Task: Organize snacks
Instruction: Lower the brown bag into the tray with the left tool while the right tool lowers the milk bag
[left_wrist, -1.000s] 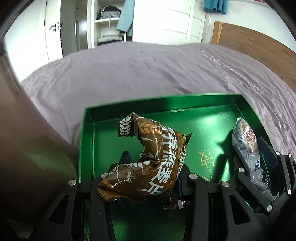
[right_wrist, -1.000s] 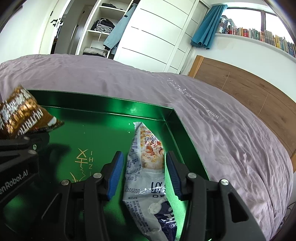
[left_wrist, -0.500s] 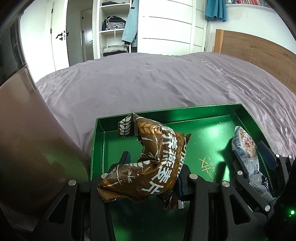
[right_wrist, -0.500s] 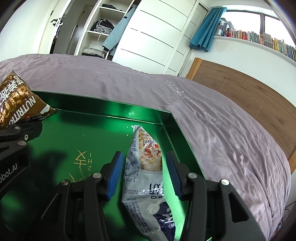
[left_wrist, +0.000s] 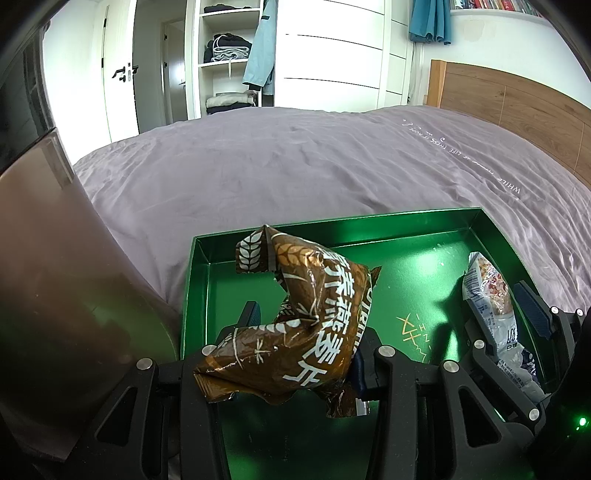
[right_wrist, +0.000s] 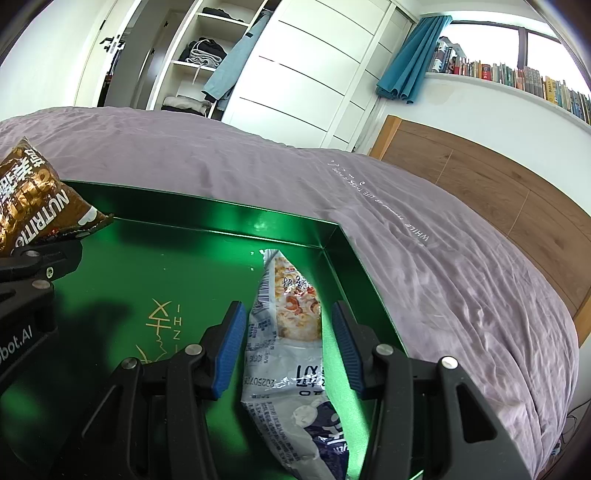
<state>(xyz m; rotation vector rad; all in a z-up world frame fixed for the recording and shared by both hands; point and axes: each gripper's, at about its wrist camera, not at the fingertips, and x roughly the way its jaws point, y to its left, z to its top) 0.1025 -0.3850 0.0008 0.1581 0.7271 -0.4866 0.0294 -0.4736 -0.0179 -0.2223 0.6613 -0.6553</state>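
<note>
Two grippers over a green tray (right_wrist: 207, 218) on a bed (left_wrist: 314, 166), each with a snack bag.

Left gripper (left_wrist: 306, 328) pinched on a crumpled brown bag (left_wrist: 295, 325), held up above the tray's left half, bag bulging out over both fingers and hiding the tips. Right gripper (right_wrist: 288, 347) spread, blue pads (right_wrist: 231, 350) either side of a white bag (right_wrist: 288, 332) with gaps visible on both sides; no clear contact at the pads. White bag lying lengthwise in the tray's right side, near the right wall, top end pointing toward the far right corner. From the left view, same white bag (left_wrist: 491, 302) between the right gripper's fingers (left_wrist: 532, 310). Gold lettering (right_wrist: 162, 325) on the tray floor between the two grippers.
</note>
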